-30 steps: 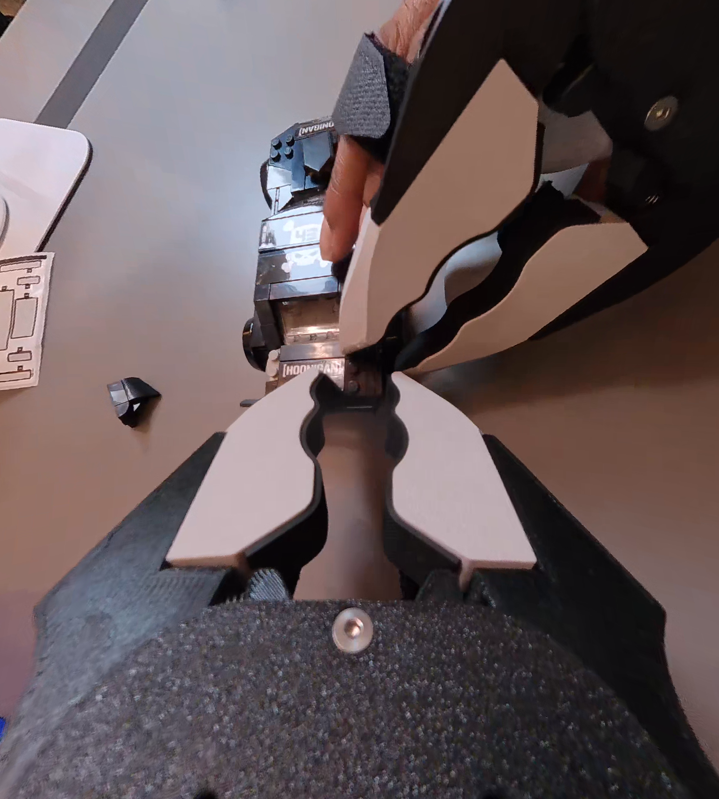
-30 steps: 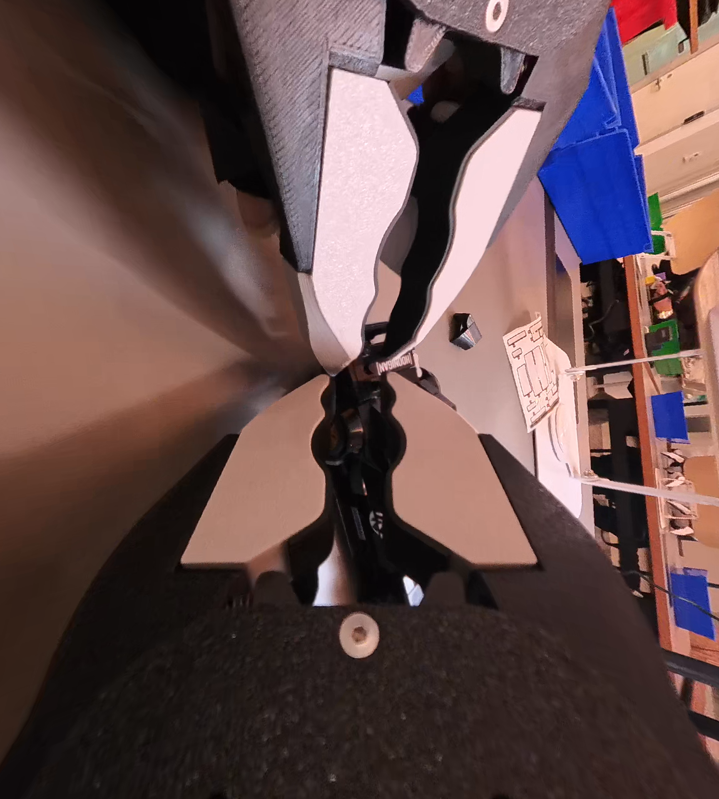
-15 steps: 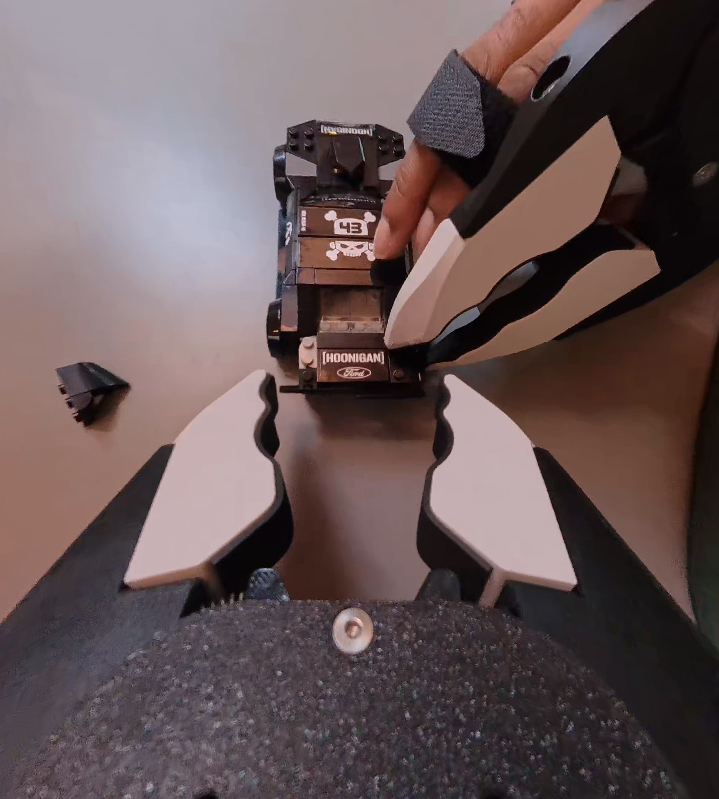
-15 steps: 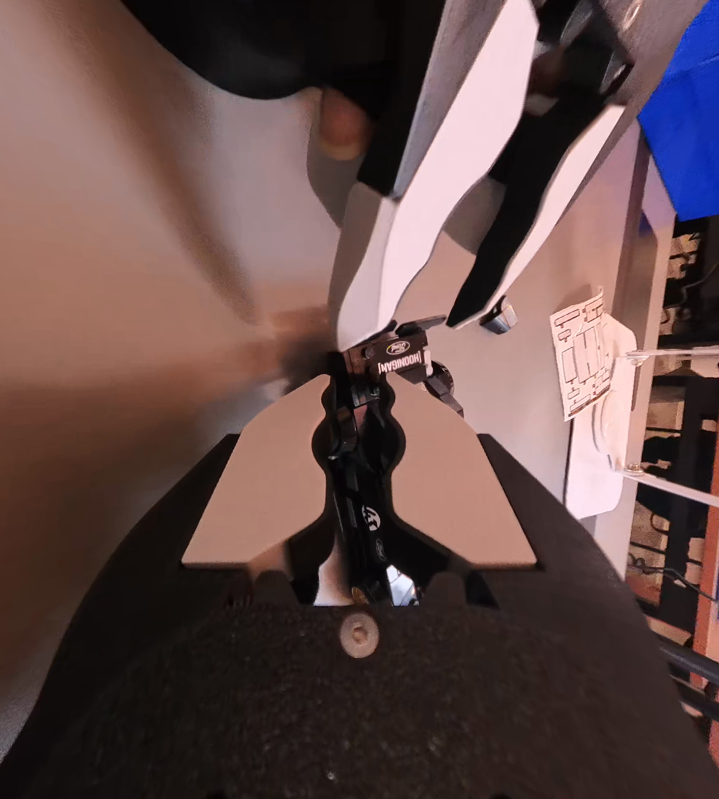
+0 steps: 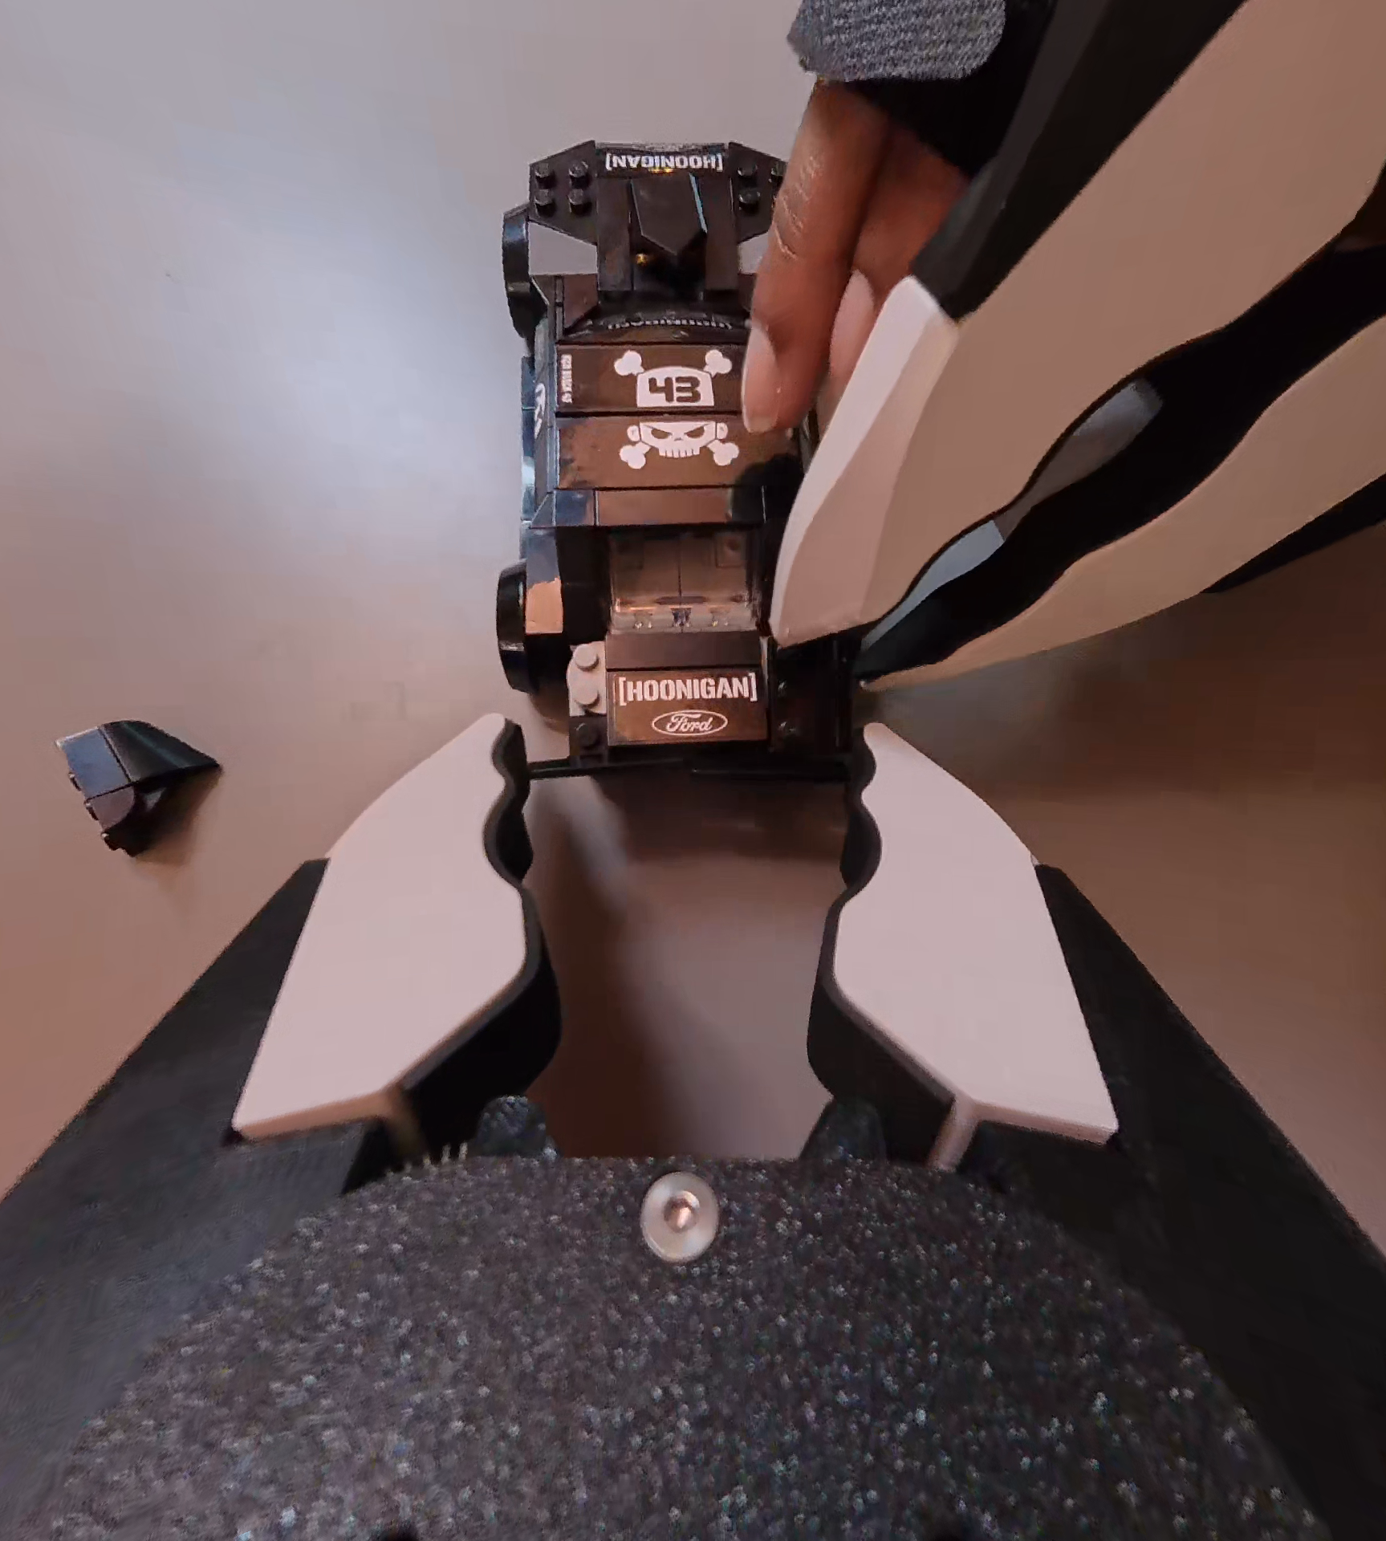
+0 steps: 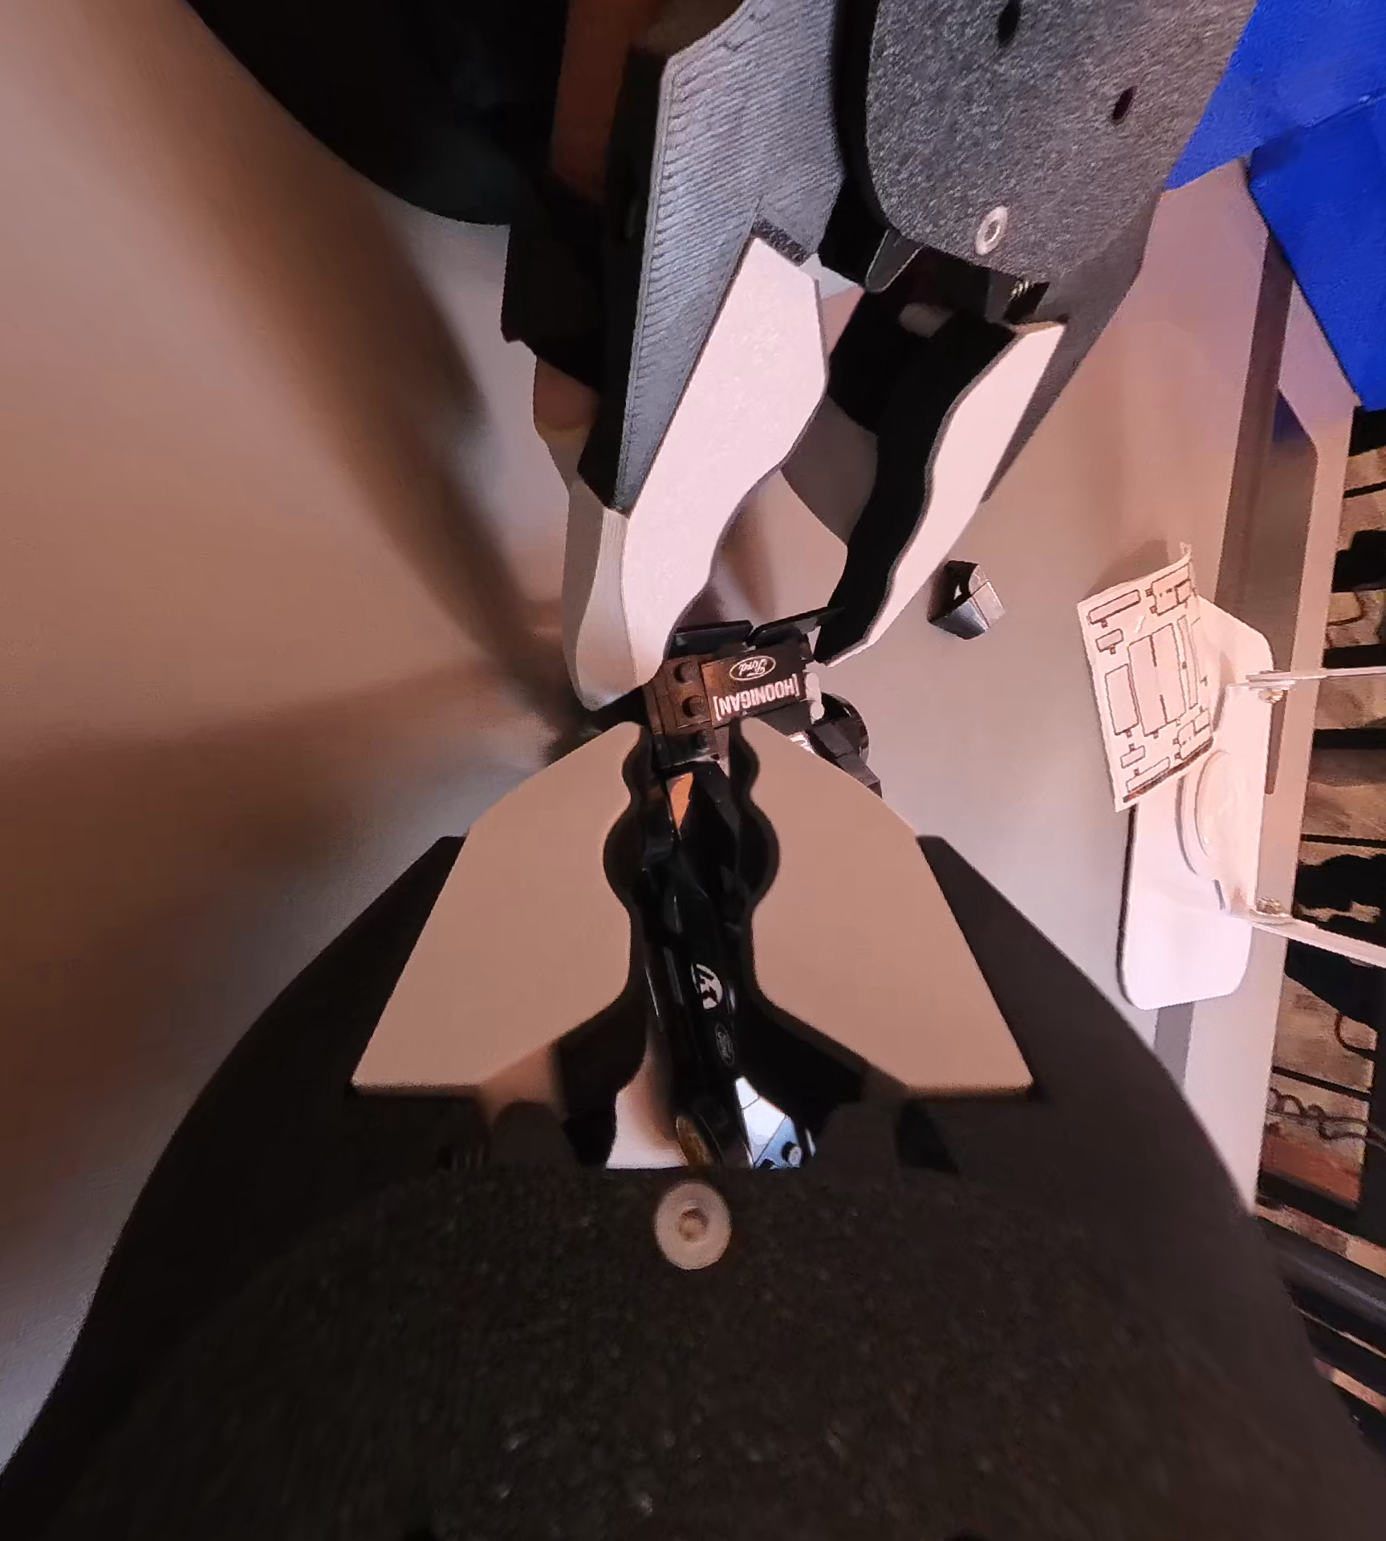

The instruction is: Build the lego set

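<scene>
Since the earlier frame, the left gripper point(image 5: 685, 750) has been spread apart before the car's point(image 5: 664, 517) nose on the table point(image 5: 214, 333). One side is clamped by the right gripper point(image 6: 685, 734). Light, fragile bricks: grip across the body.

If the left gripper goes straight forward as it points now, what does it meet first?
Most likely the black lego car: the left gripper is open, its jaws flanking the car's near end, so that end would enter the gap first.
</scene>
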Available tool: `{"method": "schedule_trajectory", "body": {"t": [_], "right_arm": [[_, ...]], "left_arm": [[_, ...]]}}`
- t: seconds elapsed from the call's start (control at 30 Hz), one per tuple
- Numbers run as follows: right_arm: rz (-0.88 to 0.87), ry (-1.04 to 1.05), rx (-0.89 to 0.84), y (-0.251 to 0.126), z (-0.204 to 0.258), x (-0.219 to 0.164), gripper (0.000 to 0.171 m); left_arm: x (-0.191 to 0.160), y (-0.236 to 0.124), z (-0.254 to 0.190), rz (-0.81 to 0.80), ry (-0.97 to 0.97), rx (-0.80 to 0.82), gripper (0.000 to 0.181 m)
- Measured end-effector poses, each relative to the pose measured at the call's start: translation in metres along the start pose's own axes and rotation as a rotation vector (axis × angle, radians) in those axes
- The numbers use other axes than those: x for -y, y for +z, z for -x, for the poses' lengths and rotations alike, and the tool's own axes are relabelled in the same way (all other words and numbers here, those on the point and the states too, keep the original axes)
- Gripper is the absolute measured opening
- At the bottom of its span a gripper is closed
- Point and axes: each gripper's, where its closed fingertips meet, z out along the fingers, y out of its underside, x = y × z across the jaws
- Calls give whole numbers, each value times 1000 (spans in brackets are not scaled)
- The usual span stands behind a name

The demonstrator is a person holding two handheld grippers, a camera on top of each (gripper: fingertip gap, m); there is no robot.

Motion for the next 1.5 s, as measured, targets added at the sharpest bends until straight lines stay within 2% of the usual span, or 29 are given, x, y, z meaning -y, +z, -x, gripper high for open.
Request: {"method": "schedule_trajectory", "body": {"t": [0.5, 0.93, 1.13, 1.5], "right_arm": [[59, -112, 34, 5, 5, -2, 11], [142, 5, 160, 6, 3, -5, 8], [158, 7, 162, 6, 0, -8, 8], [121, 10, 120, 4, -1, -11, 13]], "left_arm": [[1, 1, 0, -2, -4, 5, 74], [3, -2, 1, -27, 5, 8, 76], [-2, -6, 3, -26, 2, 2, 76], [-2, -1, 4, -14, 4, 17, 54]]}}
